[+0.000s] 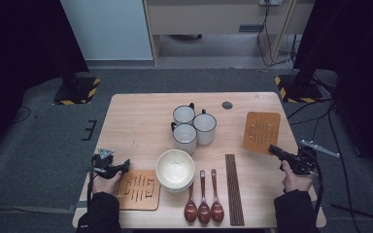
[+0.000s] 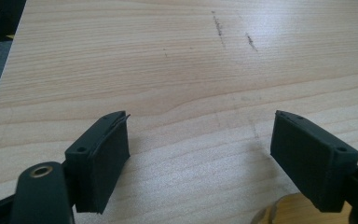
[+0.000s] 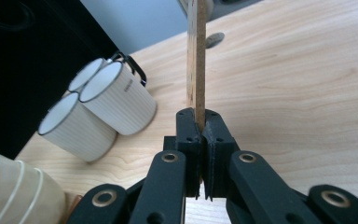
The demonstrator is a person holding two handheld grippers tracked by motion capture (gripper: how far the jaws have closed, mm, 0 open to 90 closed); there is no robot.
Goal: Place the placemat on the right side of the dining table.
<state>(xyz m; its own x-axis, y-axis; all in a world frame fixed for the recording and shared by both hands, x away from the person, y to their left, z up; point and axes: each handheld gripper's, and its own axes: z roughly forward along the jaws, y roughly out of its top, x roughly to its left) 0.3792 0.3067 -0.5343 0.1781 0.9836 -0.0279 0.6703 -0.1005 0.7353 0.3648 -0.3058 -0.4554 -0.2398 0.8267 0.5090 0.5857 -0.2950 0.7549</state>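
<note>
A brown wooden mat with cut slots (image 1: pixel 261 131) is at the table's right side, and my right gripper (image 1: pixel 272 149) is shut on its near edge. In the right gripper view the mat (image 3: pixel 196 60) runs edge-on out of the closed jaws of that gripper (image 3: pixel 199 126). A second slotted mat (image 1: pixel 138 190) lies flat at the front left. My left gripper (image 1: pixel 125 165) hovers just beyond its far left corner, open and holding nothing. In the left gripper view the gripper (image 2: pixel 200 135) stands wide apart over bare wood, with a corner of the mat (image 2: pixel 289 212) at the bottom right.
Three white mugs (image 1: pixel 194 127) cluster at the table's middle back. Stacked cream bowls (image 1: pixel 175 169) sit in front of them, beside the left mat. Three wooden spoons (image 1: pixel 203 199) and several dark chopsticks (image 1: pixel 234 189) lie along the front edge. The mugs (image 3: pixel 107 102) and bowls (image 3: pixel 14 191) lie left of the right gripper.
</note>
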